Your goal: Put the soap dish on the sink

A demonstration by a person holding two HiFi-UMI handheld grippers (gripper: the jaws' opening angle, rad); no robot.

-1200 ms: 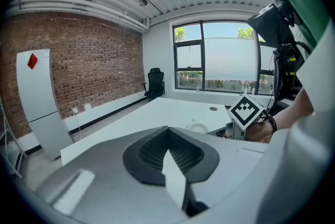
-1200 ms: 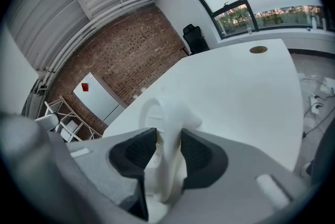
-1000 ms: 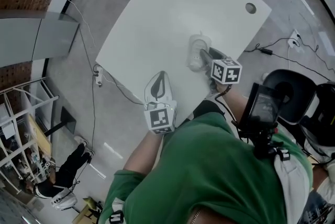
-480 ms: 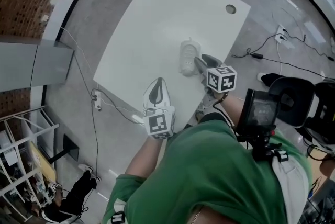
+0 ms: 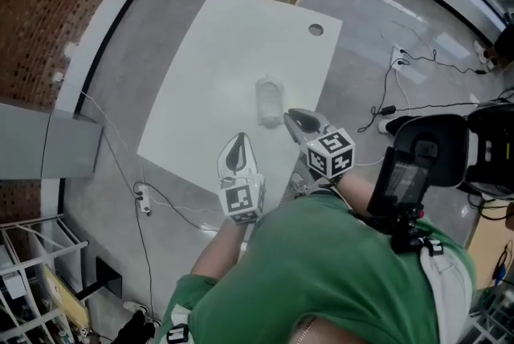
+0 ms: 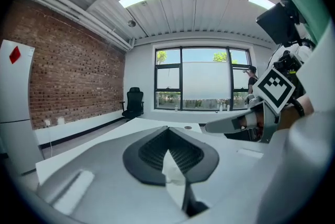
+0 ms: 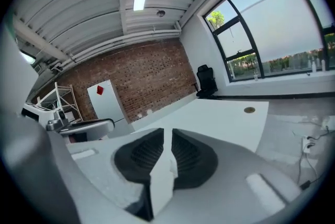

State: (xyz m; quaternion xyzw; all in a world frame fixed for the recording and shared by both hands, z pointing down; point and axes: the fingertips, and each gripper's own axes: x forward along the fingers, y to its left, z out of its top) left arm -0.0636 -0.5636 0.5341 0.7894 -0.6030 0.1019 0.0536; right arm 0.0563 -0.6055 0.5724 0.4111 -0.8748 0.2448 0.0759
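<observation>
Head view: the right gripper (image 5: pixel 302 123) has come up and back off the soap dish (image 5: pixel 269 100), which sat between its wide-spread jaws a second ago. The dish now lies alone on the white table (image 5: pixel 209 85), just beyond those fingertips and clear of them. The left gripper (image 5: pixel 237 153) hangs alongside, with the dish well ahead of its tips and a little to their right.

Left gripper view: its jaws are pressed together with nothing in them. The dish does not show here, only the right gripper off to one side.

Right gripper view: these jaws have just been closing and stand a narrow slit apart, with nothing between them. Bare tabletop and its cable hole (image 7: pixel 249 110) lie beyond.

The dish has been let go, so the placing looks done, though no view shows a basin, only this flat top
</observation>
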